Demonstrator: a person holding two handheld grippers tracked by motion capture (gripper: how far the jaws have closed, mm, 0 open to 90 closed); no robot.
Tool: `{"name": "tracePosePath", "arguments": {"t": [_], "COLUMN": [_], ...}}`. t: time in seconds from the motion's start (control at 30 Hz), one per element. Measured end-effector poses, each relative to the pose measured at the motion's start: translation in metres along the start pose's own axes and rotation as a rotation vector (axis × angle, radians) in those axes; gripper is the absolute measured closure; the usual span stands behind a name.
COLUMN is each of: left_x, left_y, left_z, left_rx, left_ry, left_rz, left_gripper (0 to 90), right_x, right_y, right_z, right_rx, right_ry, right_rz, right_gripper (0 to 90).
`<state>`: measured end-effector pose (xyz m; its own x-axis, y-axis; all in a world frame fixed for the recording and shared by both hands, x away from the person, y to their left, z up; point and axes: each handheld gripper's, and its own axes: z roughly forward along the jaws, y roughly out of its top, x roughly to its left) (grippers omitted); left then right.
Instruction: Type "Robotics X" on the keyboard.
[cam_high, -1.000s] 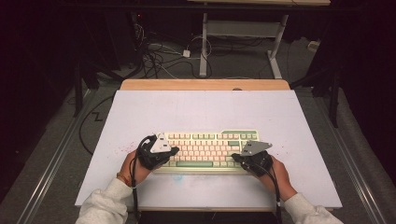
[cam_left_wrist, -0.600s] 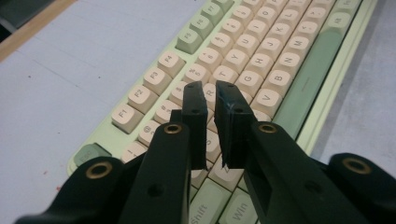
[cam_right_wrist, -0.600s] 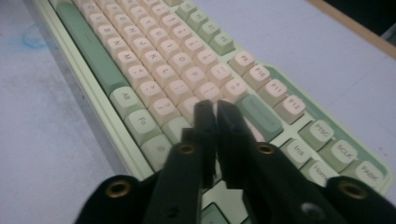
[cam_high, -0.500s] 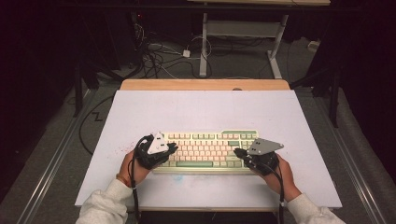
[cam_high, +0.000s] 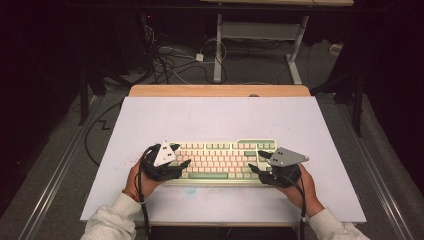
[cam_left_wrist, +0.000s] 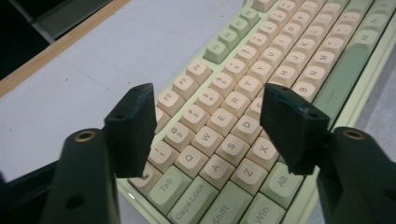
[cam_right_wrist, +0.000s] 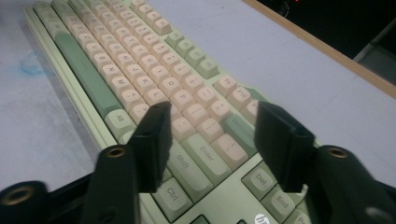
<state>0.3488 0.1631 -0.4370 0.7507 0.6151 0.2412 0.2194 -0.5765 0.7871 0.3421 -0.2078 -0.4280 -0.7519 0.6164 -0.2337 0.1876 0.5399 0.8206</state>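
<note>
Keyboard (cam_high: 222, 159) lies flat on the white tabletop (cam_high: 220, 117), toward the person's edge, long side running across. Landmark for all below: the keyboard. Left tongs (cam_high: 186, 166) sit at its left end, jaws pointed inward over the Tab and Caps Lock corner; right tongs (cam_high: 255, 162) at its right end, jaws pointed inward over the Enter and Shift side. Each is held in a hand, pale sleeves coming in from the near edge. Left tongs (cam_left_wrist: 208, 128) released: jaws have just been opening and stand wide apart above the Q, W, A, S keys, pads off the keys, nothing pinched between them. Right tongs (cam_right_wrist: 212, 135) likewise released: jaws have just been opening, spread over the keys near Enter (cam_right_wrist: 208, 150), pads clear of the keycaps, nothing grasped. Faint blue smudge (cam_right_wrist: 31, 65) on the tabletop just off the keyboard's near long edge. Wooden strip (cam_high: 220, 90) of the tabletop lies well beyond the keyboard's far side
</note>
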Motion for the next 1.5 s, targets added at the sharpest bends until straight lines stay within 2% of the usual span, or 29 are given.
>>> {"name": "tracePosePath", "arguments": {"t": [0.03,0.1,0.17,0.33,0.53,0.8,0.93,1.2,1.5], "left_x": [0.000,-0.001,0.000,0.000,0.001,0.000,0.000,-0.001,-0.007], "left_y": [0.000,-0.002,-0.003,-0.007,-0.012,-0.024,-0.032,-0.044,-0.058], "left_z": [-0.001,-0.002,-0.004,-0.010,-0.019,-0.033,-0.039,-0.045,-0.047], "left_rx": [-0.007,-0.013,-0.014,-0.015,-0.012,-0.019,-0.030,-0.037,-0.007], "left_ry": [0.001,0.025,0.021,0.031,0.056,0.084,0.094,0.107,0.103], "left_rz": [0.000,-0.007,0.002,0.008,0.010,0.017,0.001,-0.015,-0.027], "left_gripper": [34.5,23.7,18.9,18.8,18.8,18.8,18.8,18.8,18.8], "right_x": [0.000,-0.001,-0.002,-0.004,-0.008,-0.008,-0.011,-0.015,-0.015], "right_y": [0.000,0.000,-0.001,-0.002,-0.004,-0.015,-0.021,-0.037,-0.056], "right_z": [-0.001,-0.003,-0.004,-0.013,-0.026,-0.043,-0.053,-0.066,-0.077], "right_rx": [-0.005,-0.018,-0.028,-0.060,-0.105,-0.122,-0.140,-0.139,-0.135], "right_ry": [-0.006,-0.019,-0.031,-0.076,-0.095,-0.117,-0.130,-0.157,-0.179], "right_rz": [0.004,0.006,0.010,0.009,0.008,-0.014,0.008,0.025,0.041], "right_gripper": [39.6,34.9,31.5,26.4,24.4,22.4,22.0,21.1,19.8]}}
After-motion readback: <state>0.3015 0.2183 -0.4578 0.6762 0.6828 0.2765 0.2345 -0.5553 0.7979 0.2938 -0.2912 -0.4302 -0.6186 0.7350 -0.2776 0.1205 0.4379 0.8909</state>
